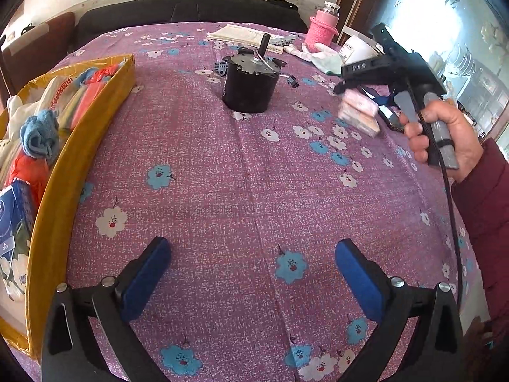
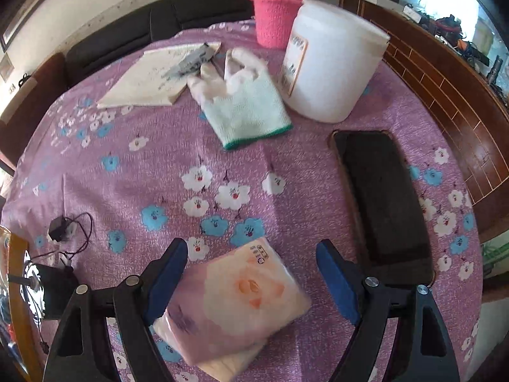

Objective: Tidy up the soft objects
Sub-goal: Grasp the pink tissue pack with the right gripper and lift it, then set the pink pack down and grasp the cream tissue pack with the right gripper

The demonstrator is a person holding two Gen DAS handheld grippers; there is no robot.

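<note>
A pink-and-white tissue pack (image 2: 235, 302) lies tilted between the fingers of my right gripper (image 2: 251, 248). The left pad (image 2: 165, 280) is against the pack's edge and a gap shows at the right pad, so the jaws are open. In the left wrist view the same pack (image 1: 359, 111) looks blurred under that gripper, held by a hand in a dark red sleeve. A white knit glove (image 2: 245, 108) with a green cuff lies further back. My left gripper (image 1: 253, 248) is wide open over bare flowered cloth, with nothing between its fingers. At far left a yellow cardboard box (image 1: 95, 121) holds a blue cloth (image 1: 39, 133) and other soft items.
A black motor (image 1: 249, 82) with a shaft and wires stands mid-table. A white plastic jar (image 2: 331, 60), a pink knitted bottle (image 2: 273, 16), a paper pad (image 2: 152, 79) and a dark phone (image 2: 381, 200) lie around the glove. A black sofa runs behind the table.
</note>
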